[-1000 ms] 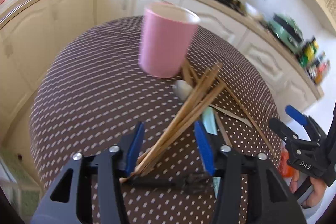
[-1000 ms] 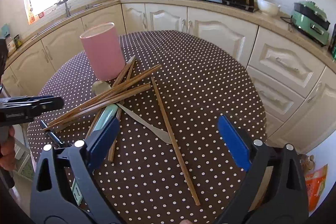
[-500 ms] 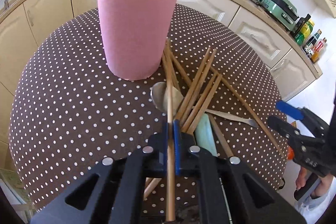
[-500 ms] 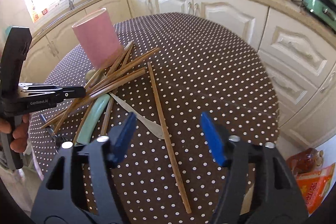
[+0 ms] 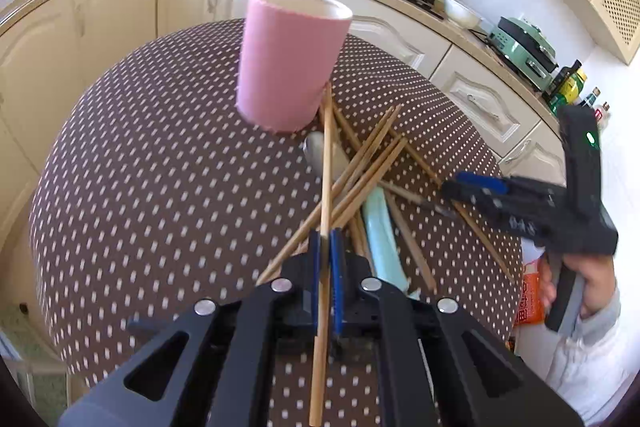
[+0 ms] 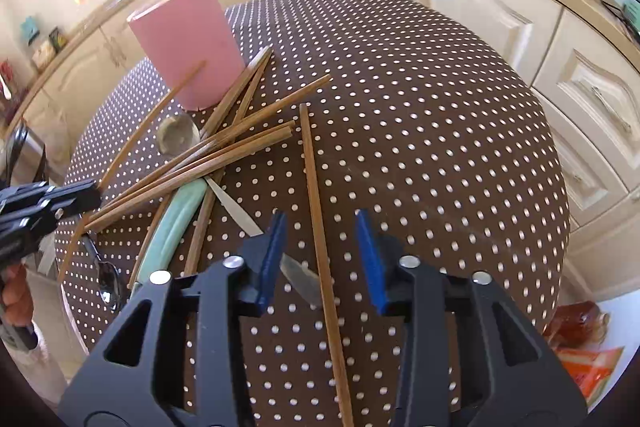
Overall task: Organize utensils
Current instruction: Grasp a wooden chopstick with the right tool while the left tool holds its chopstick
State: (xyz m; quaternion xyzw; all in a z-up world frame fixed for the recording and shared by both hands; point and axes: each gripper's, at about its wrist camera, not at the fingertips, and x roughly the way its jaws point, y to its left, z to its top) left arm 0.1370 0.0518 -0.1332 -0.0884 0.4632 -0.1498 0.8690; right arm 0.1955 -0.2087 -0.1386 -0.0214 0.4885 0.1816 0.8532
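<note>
Clamping one chopstick between its blue pads, the left gripper is holding it tight, its tip aiming toward the foot of the pink holder. The right gripper is closing around a lone chopstick that is lying apart from the heap on the polka-dot tabletop; the stick is sitting between the jaws, but the pads are not pressing on it yet.

Judging by this, both hands are working the picking-up step, one stick already secured and another about to be. Next, the right jaws are going to need to finish closing squarely on the stick, and the left hand is going to need to lift and tip its stick upright over the holder's open mouth, which is standing toward the tabletop's far edge.

Spreading outward, the remaining chopsticks are lying crossed in the tabletop's middle, overlapping a pale green handle, a white spoon and a knife blade.

Only the right wrist view is showing a metal spoon near the tabletop's near-left edge. Only the left wrist view is showing the holder's white inside and the right hand on its tool, with a green light glowing.
</note>
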